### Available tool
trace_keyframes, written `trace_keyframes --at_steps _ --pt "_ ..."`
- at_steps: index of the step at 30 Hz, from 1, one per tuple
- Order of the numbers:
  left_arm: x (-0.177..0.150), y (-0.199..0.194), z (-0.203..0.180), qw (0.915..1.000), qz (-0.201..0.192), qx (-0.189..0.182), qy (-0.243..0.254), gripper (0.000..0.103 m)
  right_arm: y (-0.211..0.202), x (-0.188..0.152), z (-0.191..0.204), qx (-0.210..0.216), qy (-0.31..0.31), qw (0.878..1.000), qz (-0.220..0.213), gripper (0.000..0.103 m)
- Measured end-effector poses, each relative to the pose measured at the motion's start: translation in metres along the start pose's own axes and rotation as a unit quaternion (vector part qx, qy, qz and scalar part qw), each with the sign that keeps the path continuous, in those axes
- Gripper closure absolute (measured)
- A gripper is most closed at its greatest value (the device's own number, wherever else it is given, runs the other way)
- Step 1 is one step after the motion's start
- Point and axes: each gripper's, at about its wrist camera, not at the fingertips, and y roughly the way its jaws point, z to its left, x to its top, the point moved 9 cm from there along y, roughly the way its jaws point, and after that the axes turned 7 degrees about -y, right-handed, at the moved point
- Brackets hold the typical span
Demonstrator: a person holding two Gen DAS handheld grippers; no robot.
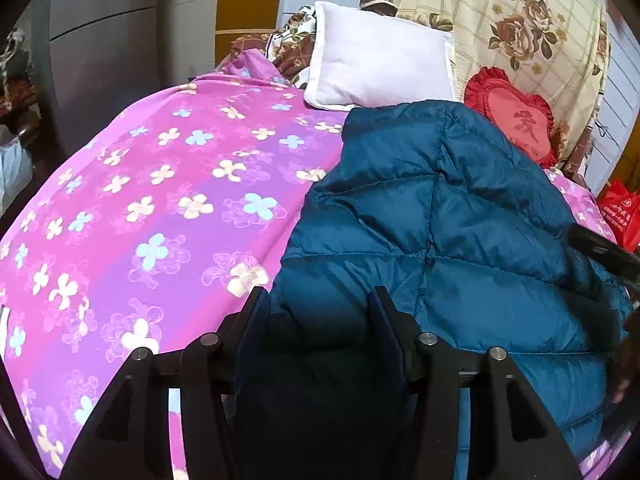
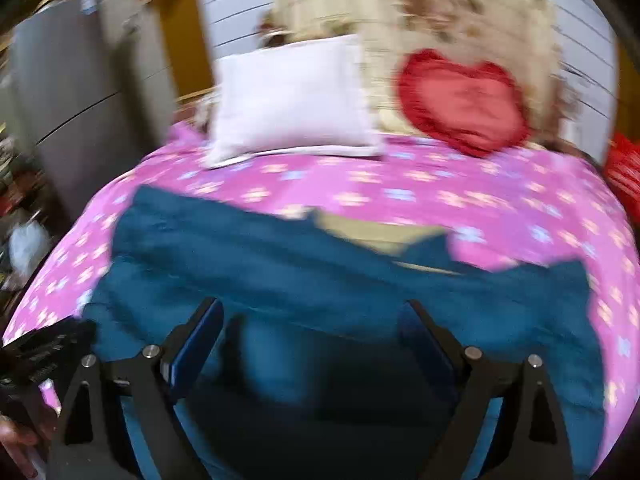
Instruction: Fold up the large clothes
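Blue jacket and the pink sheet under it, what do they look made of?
Jacket: looks like thin synthetic shell, probably nylon or polyester, over puffy fill; stitched quilt lines divide it into swollen panels with a faint sheen. Sheet: smooth printed woven fabric, likely cotton or polyester blend; matte, flat, pale flower print, few wrinkles. Fibre itself can't be told from the pictures.

A teal quilted puffer jacket [image 1: 440, 240] of slick, faintly shiny cloth, stitched into padded panels. It lies on a bedspread [image 1: 140, 200] of smooth pink and purple flowered cloth. A white pillow [image 1: 380, 60] looks soft and matt. A red heart cushion [image 1: 516, 120] has satiny cloth and a ruffled edge. The left gripper [image 1: 320, 304] is matt black plastic with bright metal pins.
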Motion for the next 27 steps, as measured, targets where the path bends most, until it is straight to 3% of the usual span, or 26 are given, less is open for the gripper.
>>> trace_keyframes --at_steps 5,11,15,19,22,27 --pt "0.000 0.004 0.003 1.0000 0.004 -0.002 -0.001 0.070 0.065 0.010 0.050 -0.002 -0.046 0.998 0.044 0.010" --pt "0.005 0.007 0.009 0.9998 0.009 -0.011 -0.016 0.069 0.111 0.010 0.047 -0.012 -0.021 0.998 0.061 0.010" --pt "0.002 0.006 0.010 0.9998 0.012 -0.002 -0.015 0.069 0.107 0.007 0.046 -0.007 -0.009 0.998 0.057 0.010" --pt "0.000 0.003 0.007 0.9999 0.009 -0.002 -0.011 0.069 0.076 0.010 0.044 0.007 0.016 0.999 0.033 0.010" --pt "-0.001 0.004 0.006 1.0000 0.007 0.001 -0.004 0.069 0.057 0.015 0.060 0.015 -0.012 1.000 0.018 0.010" --pt "-0.001 0.008 0.007 0.9999 0.009 0.000 -0.006 0.069 0.077 0.022 0.088 0.022 -0.040 0.999 0.025 0.010"
